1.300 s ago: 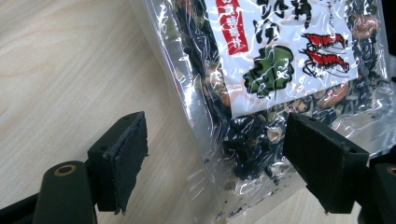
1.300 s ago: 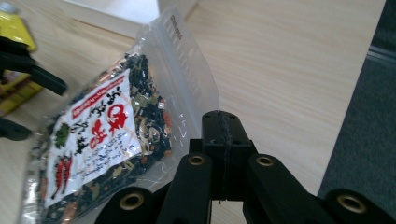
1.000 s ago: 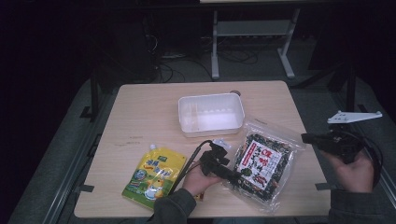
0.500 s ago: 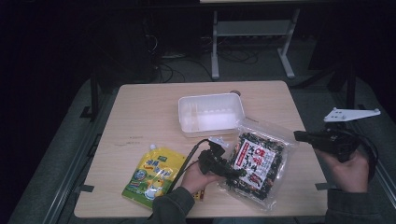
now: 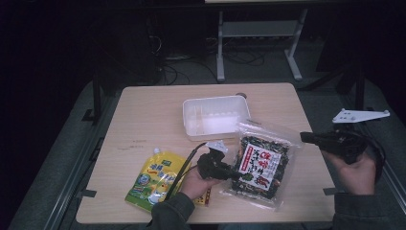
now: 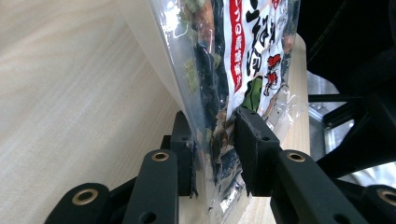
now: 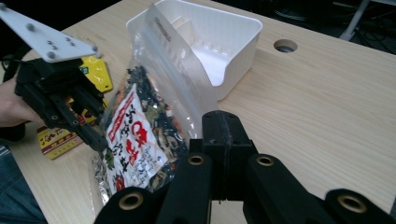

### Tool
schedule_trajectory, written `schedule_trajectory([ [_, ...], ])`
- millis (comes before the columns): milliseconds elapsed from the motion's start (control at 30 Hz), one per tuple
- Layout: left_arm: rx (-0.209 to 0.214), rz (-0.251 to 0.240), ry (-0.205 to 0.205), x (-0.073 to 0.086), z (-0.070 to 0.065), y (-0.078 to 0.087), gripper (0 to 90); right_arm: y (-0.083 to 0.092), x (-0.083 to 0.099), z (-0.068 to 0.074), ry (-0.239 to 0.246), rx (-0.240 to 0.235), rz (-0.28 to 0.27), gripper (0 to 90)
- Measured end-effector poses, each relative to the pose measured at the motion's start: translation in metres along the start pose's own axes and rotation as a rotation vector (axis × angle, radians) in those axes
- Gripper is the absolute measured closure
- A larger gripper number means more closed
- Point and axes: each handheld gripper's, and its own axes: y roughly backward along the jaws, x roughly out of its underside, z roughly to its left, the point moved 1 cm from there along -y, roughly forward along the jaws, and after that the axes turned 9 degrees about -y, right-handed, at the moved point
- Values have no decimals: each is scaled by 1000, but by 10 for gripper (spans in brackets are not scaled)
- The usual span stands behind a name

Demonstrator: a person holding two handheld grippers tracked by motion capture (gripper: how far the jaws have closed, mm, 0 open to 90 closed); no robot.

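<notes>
A pale wood-grain table (image 5: 153,115), matt and smooth. A glossy clear plastic bag (image 5: 261,165), crinkled, with a printed label. A smooth white plastic tub (image 5: 215,117). A shiny yellow pouch (image 5: 153,179). Matt black gripper jaws.

Dim, dark-edged high view; brighter, slightly soft gripper views.

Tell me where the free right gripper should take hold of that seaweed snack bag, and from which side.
Probably the clear sealed top strip of the seaweed bag, nearest the white bin, approached from the right. That edge is flat, empty film and raised off the table. The left gripper already pinches the opposite lower edge; the right gripper is shut, so open it first.
</notes>
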Motion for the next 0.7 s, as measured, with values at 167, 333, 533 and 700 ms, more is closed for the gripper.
schedule_trajectory([
  [167,-17,-5,-36,-2,-5,1,718,-1,1,-8,-10,-12,5,760],
  [333,-30,2,-45,-2,-5,1,720,-6,6,-18,-45,-40,5,606],
  [533,-42,9,-55,-1,-5,1,722,-19,16,-25,-71,-83,16,449],
  [700,-48,7,-68,-2,-6,1,724,-37,24,-29,-91,-127,55,391],
])
